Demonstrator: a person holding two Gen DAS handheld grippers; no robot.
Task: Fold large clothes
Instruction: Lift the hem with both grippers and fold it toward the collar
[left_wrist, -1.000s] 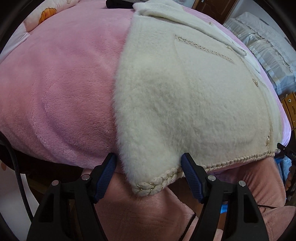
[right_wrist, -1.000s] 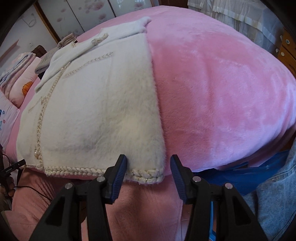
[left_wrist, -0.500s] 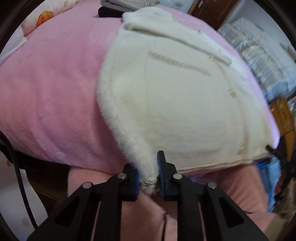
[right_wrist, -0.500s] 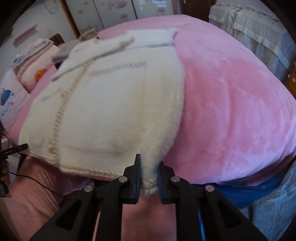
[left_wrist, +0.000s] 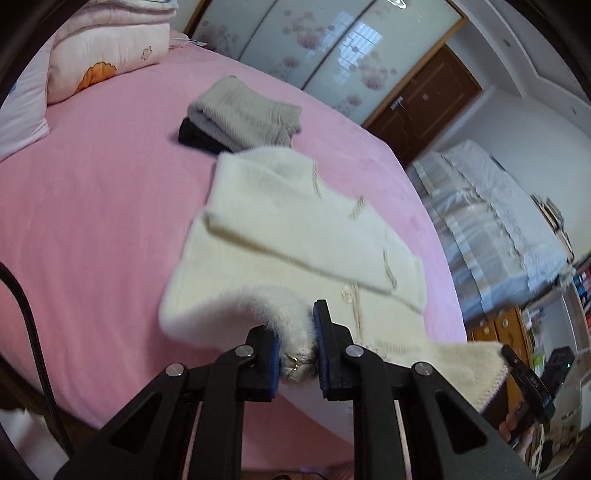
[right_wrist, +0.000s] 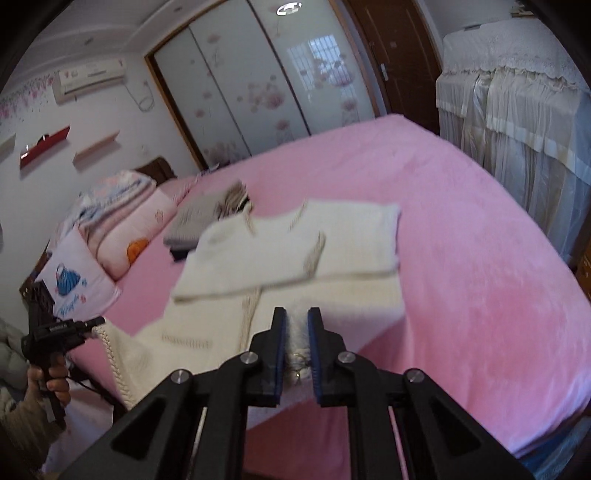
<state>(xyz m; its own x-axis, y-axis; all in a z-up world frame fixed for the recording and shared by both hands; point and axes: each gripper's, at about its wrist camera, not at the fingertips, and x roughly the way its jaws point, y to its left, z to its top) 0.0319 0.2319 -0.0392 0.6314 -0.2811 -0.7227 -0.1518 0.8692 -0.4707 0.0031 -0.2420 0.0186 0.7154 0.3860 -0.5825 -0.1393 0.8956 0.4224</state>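
A fluffy cream cardigan (left_wrist: 295, 229) with braided trim lies on the pink bed (left_wrist: 92, 221), its sleeves folded across the front. My left gripper (left_wrist: 295, 332) is shut on the near left hem corner and holds it up off the bed. In the right wrist view my right gripper (right_wrist: 297, 321) pinches the other hem corner of the cardigan (right_wrist: 295, 240), its jaws still closing on the fabric between the pads. Each gripper shows in the other's view, at the frame edge: the right gripper (left_wrist: 524, 380) and the left gripper (right_wrist: 74, 328) in a hand. The lifted hem sags between them.
A stack of folded grey and dark clothes (left_wrist: 243, 110) sits beyond the cardigan's collar. Pillows and folded quilts (right_wrist: 122, 221) lie at the head of the bed. Cloth-covered furniture (left_wrist: 498, 221) stands right of the bed, sliding wardrobe doors (right_wrist: 258, 92) behind.
Both grippers closed on the hem corners that lay between their open jaws. They then rose, lifting the hem off the bed edge, and both views tilted up to show the room.
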